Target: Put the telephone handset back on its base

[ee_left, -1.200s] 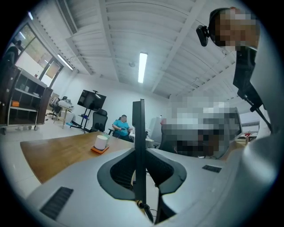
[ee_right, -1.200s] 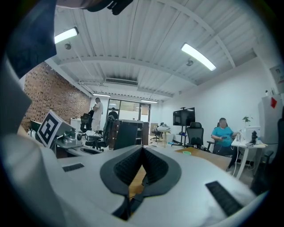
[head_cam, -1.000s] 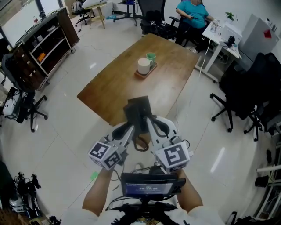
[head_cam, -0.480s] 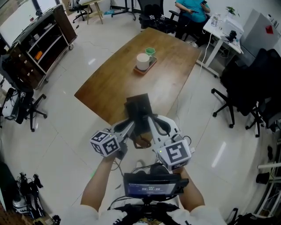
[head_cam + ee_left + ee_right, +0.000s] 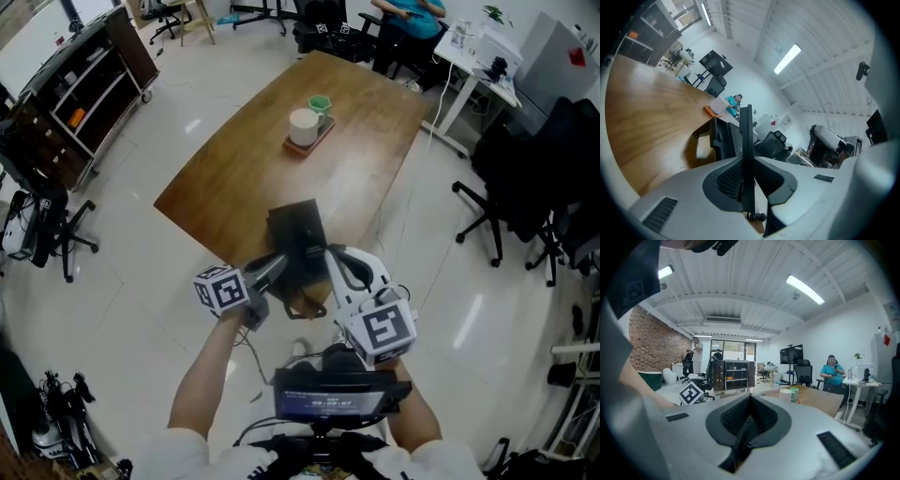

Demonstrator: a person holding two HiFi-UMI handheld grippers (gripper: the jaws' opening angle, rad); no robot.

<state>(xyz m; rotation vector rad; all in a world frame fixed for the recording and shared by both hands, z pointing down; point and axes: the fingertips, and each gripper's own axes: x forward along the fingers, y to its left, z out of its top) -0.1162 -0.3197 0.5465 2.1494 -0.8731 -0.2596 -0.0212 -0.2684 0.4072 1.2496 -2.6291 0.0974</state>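
The black telephone base (image 5: 293,225) stands at the near edge of the wooden table (image 5: 244,159). Just in front of it, over the table's edge, the black handset (image 5: 305,269) is held between both grippers. My left gripper (image 5: 281,267) is shut on it from the left, and in the left gripper view the handset (image 5: 747,150) stands edge-on between the pads, with the coiled cord (image 5: 757,216) below and the base (image 5: 723,140) behind. My right gripper (image 5: 330,264) is at the handset's right side. In the right gripper view its pads close on a thin dark strip (image 5: 740,441).
A white cup (image 5: 304,125) and a green mug (image 5: 321,103) sit on a small tray at the table's middle. Black office chairs (image 5: 506,202) stand to the right, a shelf unit (image 5: 84,89) to the left. A seated person (image 5: 403,14) is beyond the table's far end.
My left gripper has swung out to the left and rolled, its marker cube now higher and farther left. The right gripper and handset have stayed about where they were.
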